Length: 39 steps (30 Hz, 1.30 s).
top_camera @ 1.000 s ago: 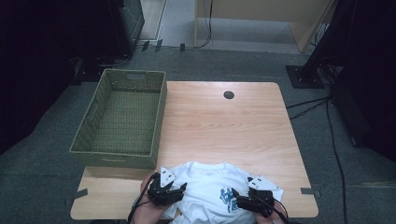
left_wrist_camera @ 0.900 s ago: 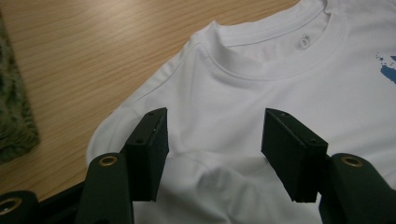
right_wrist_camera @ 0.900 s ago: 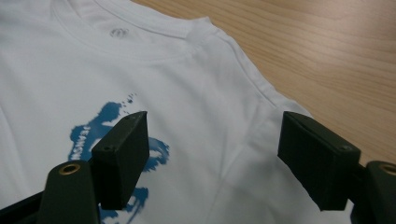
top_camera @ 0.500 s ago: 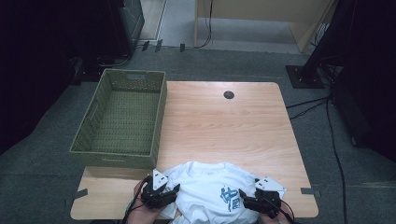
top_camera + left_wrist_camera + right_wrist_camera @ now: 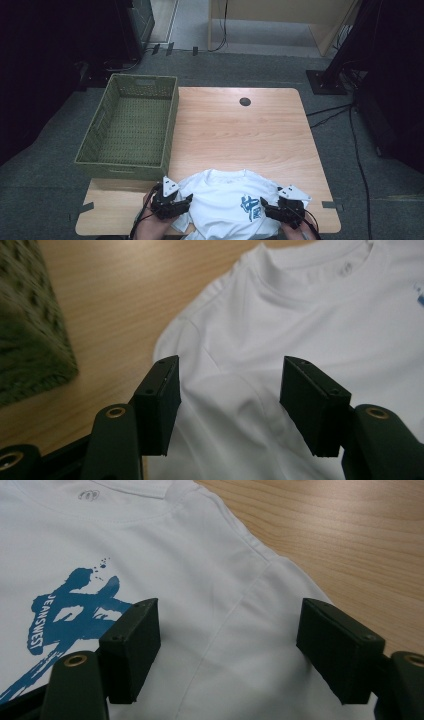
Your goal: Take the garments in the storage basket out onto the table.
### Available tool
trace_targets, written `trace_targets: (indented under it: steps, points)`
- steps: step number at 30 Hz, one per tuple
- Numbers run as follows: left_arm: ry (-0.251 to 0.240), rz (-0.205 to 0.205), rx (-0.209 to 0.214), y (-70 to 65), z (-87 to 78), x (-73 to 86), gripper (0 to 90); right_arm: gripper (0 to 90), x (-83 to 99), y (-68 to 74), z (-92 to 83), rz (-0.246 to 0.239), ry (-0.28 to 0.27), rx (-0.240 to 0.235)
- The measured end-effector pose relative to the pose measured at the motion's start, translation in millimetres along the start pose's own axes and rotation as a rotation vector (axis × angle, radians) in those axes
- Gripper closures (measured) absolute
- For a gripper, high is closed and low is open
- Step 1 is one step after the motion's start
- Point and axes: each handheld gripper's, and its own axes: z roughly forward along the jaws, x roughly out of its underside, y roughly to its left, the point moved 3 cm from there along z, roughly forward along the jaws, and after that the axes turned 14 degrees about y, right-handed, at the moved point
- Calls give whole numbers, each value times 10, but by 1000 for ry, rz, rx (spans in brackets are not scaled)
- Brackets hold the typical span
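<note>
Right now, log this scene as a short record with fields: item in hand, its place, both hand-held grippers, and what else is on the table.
item: white T-shirt with blue print, lying flat
place: near edge of the wooden table, collar toward the far side
left hand-held gripper: jaws open, over the shirt's left shoulder area
right hand-held gripper: jaws open, over the shirt beside the print
also on table: green woven basket, at the left side, nothing in it

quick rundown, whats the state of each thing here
white cotton t-shirt with blue print: spread face up at the table's near edge, not gripped
green woven rectangular basket: empty, upright
left gripper: open over the shirt's shoulder
right gripper: open over the other shoulder
</note>
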Motion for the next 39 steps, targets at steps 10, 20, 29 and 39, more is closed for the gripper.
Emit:
trace_targets:
  steps: [10,20,29,39]
  points:
    - [-24,27,-25,-50,111,-71,428,258,-51,-81,32,9,-1,2]
    - [-27,13,-30,20,242,-333,428,261,-159,-237,98,16,-4,10]
    - [-31,8,-64,89,358,-551,427,261,-246,-341,157,21,-15,13]
    - [-26,-11,-24,-26,338,-589,407,262,-306,-450,198,18,-22,10]
